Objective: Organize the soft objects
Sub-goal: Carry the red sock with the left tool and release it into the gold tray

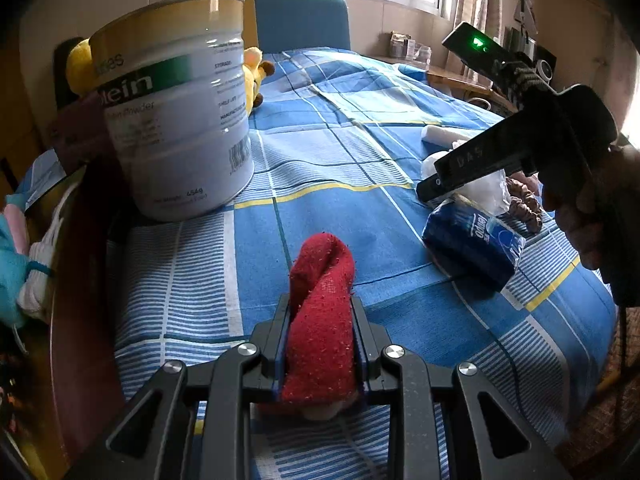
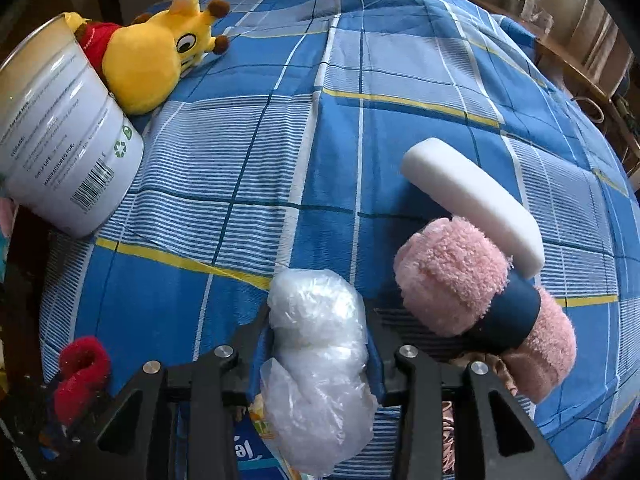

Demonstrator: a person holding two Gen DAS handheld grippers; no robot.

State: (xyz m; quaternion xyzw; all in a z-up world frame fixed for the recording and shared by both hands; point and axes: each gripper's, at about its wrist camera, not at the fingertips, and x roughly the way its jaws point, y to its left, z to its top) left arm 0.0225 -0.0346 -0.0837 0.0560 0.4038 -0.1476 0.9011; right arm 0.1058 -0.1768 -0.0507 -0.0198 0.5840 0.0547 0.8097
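My left gripper (image 1: 321,302) is shut on a red sock (image 1: 322,276), which stands up between the fingers just above the blue checked bedspread (image 1: 328,140). The same red sock (image 2: 80,364) shows at the lower left of the right wrist view. My right gripper (image 2: 318,314) points steeply down and is shut on a white soft bundle in clear plastic (image 2: 316,348), whose sides touch both pads. From the left wrist view, the right gripper (image 1: 430,192) is over a blue tissue pack (image 1: 472,244), with a hand on its handle.
A large white tin (image 2: 60,140) stands at the left, with a yellow plush toy (image 2: 156,56) behind it. A white foam pad (image 2: 472,200) and a pink fluffy roll with a dark band (image 2: 468,280) lie to the right. Soft items (image 1: 24,264) sit past the bed's left edge.
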